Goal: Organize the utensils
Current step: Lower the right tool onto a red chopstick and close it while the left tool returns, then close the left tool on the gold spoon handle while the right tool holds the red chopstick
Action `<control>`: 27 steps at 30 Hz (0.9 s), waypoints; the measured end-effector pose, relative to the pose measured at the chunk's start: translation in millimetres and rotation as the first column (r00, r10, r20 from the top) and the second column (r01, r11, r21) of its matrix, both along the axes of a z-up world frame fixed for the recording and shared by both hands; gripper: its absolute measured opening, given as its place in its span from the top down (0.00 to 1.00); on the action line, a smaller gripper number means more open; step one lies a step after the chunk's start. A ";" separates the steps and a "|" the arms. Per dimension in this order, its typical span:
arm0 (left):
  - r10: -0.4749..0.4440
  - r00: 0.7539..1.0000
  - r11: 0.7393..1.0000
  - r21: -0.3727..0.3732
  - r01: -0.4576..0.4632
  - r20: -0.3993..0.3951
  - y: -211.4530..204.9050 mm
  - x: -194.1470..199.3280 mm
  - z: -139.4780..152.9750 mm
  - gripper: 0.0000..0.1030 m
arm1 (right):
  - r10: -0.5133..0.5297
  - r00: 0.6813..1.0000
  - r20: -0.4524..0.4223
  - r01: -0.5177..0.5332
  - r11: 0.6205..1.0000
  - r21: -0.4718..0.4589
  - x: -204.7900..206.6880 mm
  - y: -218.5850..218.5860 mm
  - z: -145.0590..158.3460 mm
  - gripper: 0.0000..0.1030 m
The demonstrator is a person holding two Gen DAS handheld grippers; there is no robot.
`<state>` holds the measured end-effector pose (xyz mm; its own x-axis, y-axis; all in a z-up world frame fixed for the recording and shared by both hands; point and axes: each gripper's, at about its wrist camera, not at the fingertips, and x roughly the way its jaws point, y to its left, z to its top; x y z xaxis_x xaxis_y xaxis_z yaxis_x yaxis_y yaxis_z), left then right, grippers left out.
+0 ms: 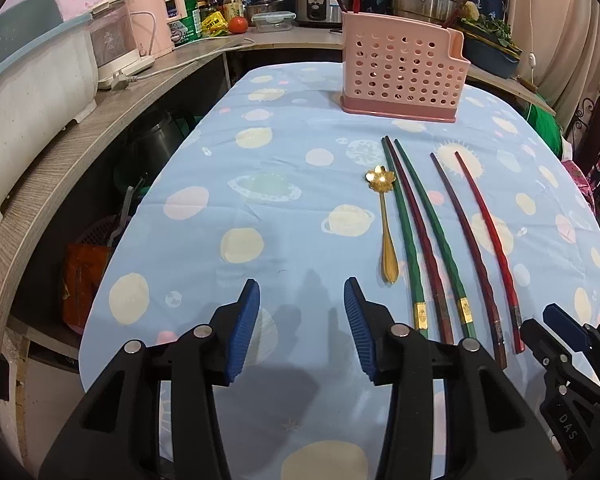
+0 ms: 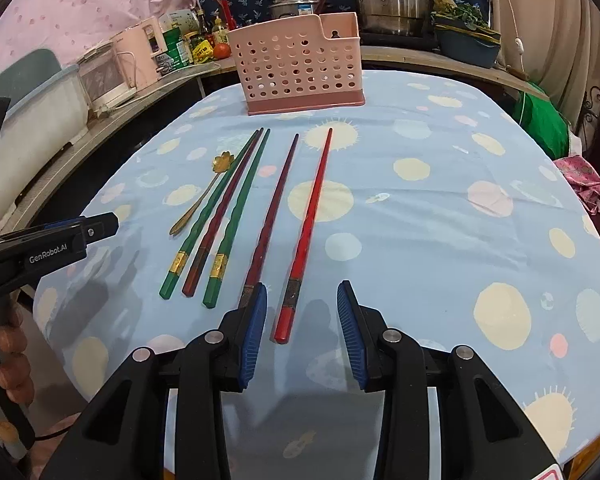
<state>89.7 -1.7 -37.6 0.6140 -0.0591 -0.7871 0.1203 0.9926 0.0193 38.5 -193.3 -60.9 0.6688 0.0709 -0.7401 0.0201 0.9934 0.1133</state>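
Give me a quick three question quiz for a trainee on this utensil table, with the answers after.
1. How many chopsticks lie on the tablecloth?
2. True or false: the gold spoon lies inside the pink holder.
3. Which chopstick lies between the open right gripper's fingers: A green, B bright red, C dark red?

Key: 1. Five. 2. False, it lies on the cloth beside the green chopsticks. 3. B.

We cannot see inside the pink holder (image 1: 400, 76); our right gripper's finger (image 2: 256, 320) hides the dark red chopstick's (image 2: 274, 204) near end.
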 end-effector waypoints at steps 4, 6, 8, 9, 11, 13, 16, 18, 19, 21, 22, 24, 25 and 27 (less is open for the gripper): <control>-0.004 1.000 1.000 -0.008 0.004 -0.012 -0.5 -0.4 -3.3 0.59 | 0.005 1.000 -0.006 -0.005 1.000 -0.020 1.1 5.3 -3.9 0.75; -0.005 1.000 1.000 -0.011 0.004 -0.015 -1.6 0.0 -4.5 0.58 | 0.005 1.000 -0.013 -0.005 1.000 -0.023 2.3 5.8 -7.0 0.79; -0.007 1.000 1.000 -0.016 0.007 -0.016 -2.2 0.4 -5.3 0.53 | 0.005 1.000 -0.021 -0.006 1.000 -0.023 3.4 6.1 -9.7 0.82; -0.007 1.000 1.000 -0.018 0.007 -0.014 -2.7 0.2 -5.4 0.52 | 0.005 1.000 -0.018 -0.006 1.000 -0.028 3.1 6.6 -10.3 0.83; -0.012 1.000 1.000 -0.022 0.012 -0.015 -3.7 0.4 -5.9 0.52 | 0.006 1.000 -0.014 -0.007 0.999 -0.042 2.8 7.8 -10.7 0.83; -0.014 1.000 1.000 -0.025 0.014 -0.021 -5.2 1.7 -7.4 0.52 | 0.007 1.000 -0.009 -0.007 0.999 -0.048 3.3 8.0 -11.0 0.85; -0.017 0.999 0.999 -0.037 0.015 -0.033 -7.5 4.5 -10.4 0.52 | 0.001 1.000 -0.005 -0.001 0.999 -0.053 3.5 7.0 -11.5 0.91; -0.019 0.999 0.999 -0.045 0.017 -0.041 -9.1 6.9 -12.5 0.52 | -0.002 1.000 -0.004 0.002 0.999 -0.041 3.7 4.4 -11.8 0.92; -0.022 0.999 0.999 -0.050 0.019 -0.044 -9.6 8.0 -13.3 0.52 | -0.005 1.000 -0.004 0.005 0.999 -0.038 3.6 3.5 -11.8 0.93; -0.028 0.998 0.998 -0.065 0.025 -0.049 -11.5 10.5 -14.6 0.52 | -0.006 1.000 -0.004 0.006 0.999 -0.032 3.9 2.1 -11.9 0.93; -0.029 0.998 0.997 -0.072 0.025 -0.051 -12.4 11.8 -15.2 0.52 | -0.006 1.000 -0.004 0.006 1.000 -0.031 4.4 2.1 -11.8 0.93; -0.033 0.998 0.996 -0.087 0.028 -0.060 -14.7 15.1 -17.4 0.52 | -0.007 1.000 -0.003 0.007 1.000 -0.028 4.7 1.5 -11.8 0.93; -0.034 0.997 0.995 -0.097 0.028 -0.065 -15.4 17.0 -18.8 0.52 | -0.009 1.000 -0.003 0.008 1.000 -0.024 5.2 0.6 -11.5 0.93; -0.037 0.997 0.993 -0.111 0.029 -0.075 -18.2 20.7 -21.2 0.52 | -0.014 1.000 -0.004 0.014 1.000 -0.010 6.0 -1.9 -11.4 0.93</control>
